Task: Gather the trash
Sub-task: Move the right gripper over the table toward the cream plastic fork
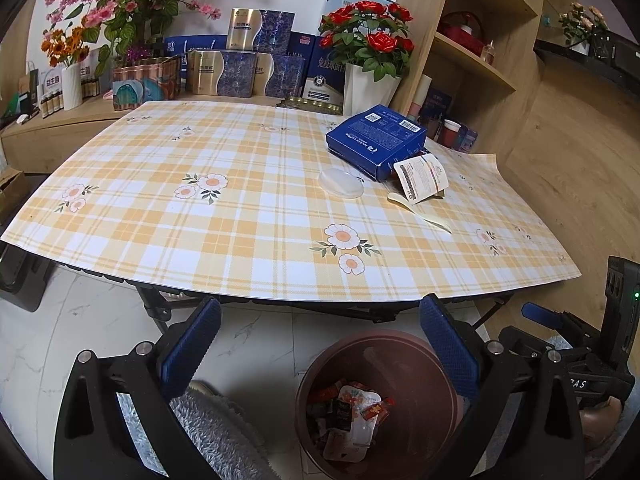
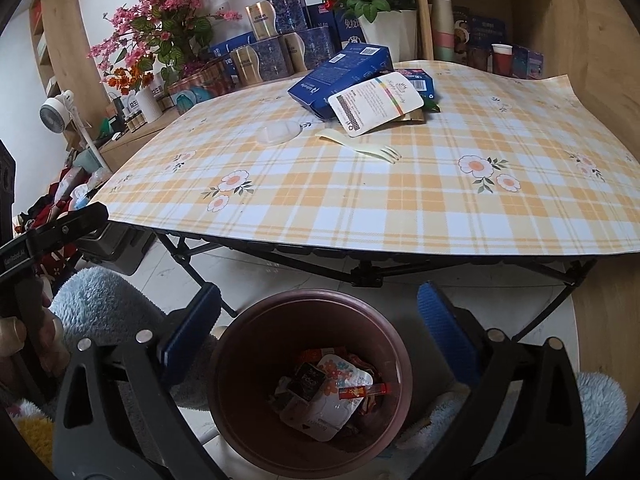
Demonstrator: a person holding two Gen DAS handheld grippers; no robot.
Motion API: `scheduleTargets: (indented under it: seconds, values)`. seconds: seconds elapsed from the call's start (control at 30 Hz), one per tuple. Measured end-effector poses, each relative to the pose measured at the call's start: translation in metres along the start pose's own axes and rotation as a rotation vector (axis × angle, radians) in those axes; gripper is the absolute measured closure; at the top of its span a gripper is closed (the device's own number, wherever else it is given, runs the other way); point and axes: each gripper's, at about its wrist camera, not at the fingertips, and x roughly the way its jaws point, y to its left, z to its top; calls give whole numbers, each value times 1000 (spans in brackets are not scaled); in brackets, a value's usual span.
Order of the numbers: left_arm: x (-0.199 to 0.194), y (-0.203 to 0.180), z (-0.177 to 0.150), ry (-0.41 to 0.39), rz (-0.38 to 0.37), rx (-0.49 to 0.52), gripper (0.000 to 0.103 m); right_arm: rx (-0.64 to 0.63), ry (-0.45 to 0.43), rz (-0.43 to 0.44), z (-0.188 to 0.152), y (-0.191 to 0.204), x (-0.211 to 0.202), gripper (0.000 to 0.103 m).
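Observation:
A brown bin [image 2: 308, 396] [image 1: 376, 400] with several wrappers in it stands on the floor below the table's front edge. My left gripper [image 1: 320, 344] and right gripper [image 2: 320, 336] are both open and empty, held above the bin. On the plaid table [image 1: 200, 216] [image 2: 360, 200] lie a blue box [image 1: 376, 140] [image 2: 340, 72], a white labelled packet [image 1: 422, 178] [image 2: 376, 106], a cream plastic fork [image 1: 424, 212] [image 2: 360, 144] and a clear plastic lid [image 1: 341, 184] [image 2: 279, 133].
Flower pots [image 1: 370, 84], gift boxes [image 1: 240, 72] and wooden shelves [image 1: 472, 56] stand behind the table. A small fan [image 2: 56, 108] and clutter are at the left. The right gripper's body shows at the right edge of the left wrist view [image 1: 580, 340].

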Motion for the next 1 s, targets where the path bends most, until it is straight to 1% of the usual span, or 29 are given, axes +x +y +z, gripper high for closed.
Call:
scheduleTargets:
  seconds: [0.5,0.77,0.83,0.9,0.93,1.0]
  values:
    - [4,5,0,12,4,-23,6,13,25,-2,-1,-3,7,6]
    - [9,6,0,21,21,-32,6,30,37,-2,0,-8,12,7]
    - [10,7,1,21,22,-37,6,46,44,5,3,-12,14,13]
    - [12,8,1,22,24,-44,6,54,52,10,6,-16,17,15]
    - [12,8,2,24,26,-47,6,49,54,8,8,-18,18,18]
    - [13,10,3,24,37,-59,6,23,66,-4,15,-20,23,19]
